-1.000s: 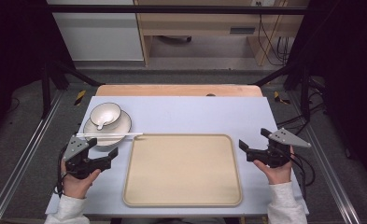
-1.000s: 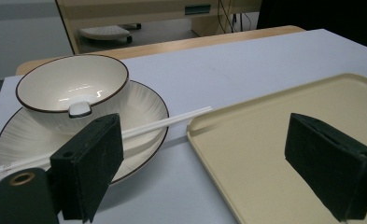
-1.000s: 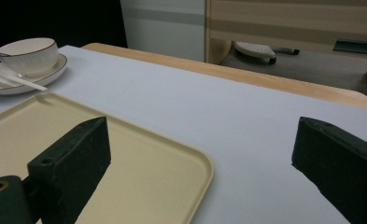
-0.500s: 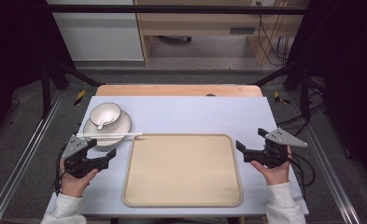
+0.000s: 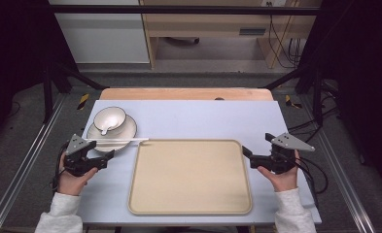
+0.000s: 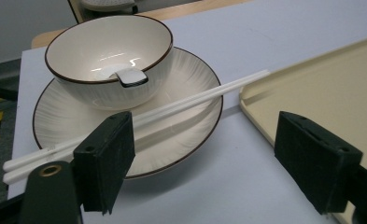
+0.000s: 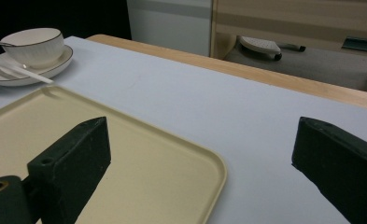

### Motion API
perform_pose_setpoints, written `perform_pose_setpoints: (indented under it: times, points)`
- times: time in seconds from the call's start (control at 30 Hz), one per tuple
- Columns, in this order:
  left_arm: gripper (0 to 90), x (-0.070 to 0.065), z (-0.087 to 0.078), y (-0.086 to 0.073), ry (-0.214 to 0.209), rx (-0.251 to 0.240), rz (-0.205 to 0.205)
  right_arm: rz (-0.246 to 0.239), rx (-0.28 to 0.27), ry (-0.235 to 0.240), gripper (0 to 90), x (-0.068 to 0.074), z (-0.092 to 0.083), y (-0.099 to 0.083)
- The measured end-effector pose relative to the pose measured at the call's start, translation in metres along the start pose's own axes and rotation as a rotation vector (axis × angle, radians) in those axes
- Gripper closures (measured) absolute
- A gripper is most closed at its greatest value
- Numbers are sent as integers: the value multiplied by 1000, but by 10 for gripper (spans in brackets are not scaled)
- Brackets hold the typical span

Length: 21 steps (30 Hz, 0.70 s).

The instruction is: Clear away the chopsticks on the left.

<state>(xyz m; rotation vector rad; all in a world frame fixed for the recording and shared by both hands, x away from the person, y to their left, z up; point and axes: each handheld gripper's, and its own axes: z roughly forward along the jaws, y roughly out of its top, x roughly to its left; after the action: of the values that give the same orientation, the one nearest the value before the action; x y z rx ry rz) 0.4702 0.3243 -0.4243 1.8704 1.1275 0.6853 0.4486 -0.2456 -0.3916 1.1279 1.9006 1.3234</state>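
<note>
White chopsticks (image 6: 139,116) are lying as a pair across the near rim of a ribbed white plate (image 6: 190,116) at the left of the pale blue tabletop (image 5: 203,119), their tips reaching out toward the corner of the beige tray (image 5: 191,177). On the plate a dark-rimmed white bowl (image 6: 106,60) is standing with a spoon (image 6: 130,77) resting inside it.

We are holding the left hand-held gripper (image 5: 103,159) just in front of the plate, pointing toward the tray. Its jaws have just been closing a little, yet they are still standing spread wide. In the left gripper view the chopsticks are passing right beside the left pad (image 6: 109,161), which is covering part of them; we cannot tell whether they are touching it, and nothing is pinched between the pads. The other pad is hanging over the tray's near edge, well apart from the chopsticks.

We are holding the right hand-held gripper (image 5: 247,151) at the tray's right edge, aimed across the tray. Its jaws are also spread wide with nothing between them: one pad (image 7: 74,156) is sitting above the tray's corner, the other above bare tabletop. In that view the plate and bowl are sitting far off at the upper left.
</note>
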Motion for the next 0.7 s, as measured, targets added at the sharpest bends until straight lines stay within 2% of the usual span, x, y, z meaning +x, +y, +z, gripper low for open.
perform_pose_setpoints:
  times: [0.3,0.37,0.47,0.7]
  points:
    - [261,17,16,4,13,25,10,1,4,-4,48,0,1,0]
    - [269,21,22,3,5,23,-7,0,4,-4,48,0,0,0]
    - [289,31,31,-1,16,60,1,6,0,1,48,1,1,0]
    - [330,38,45,2,34,74,33,4,8,-1,47,1,3,-1]
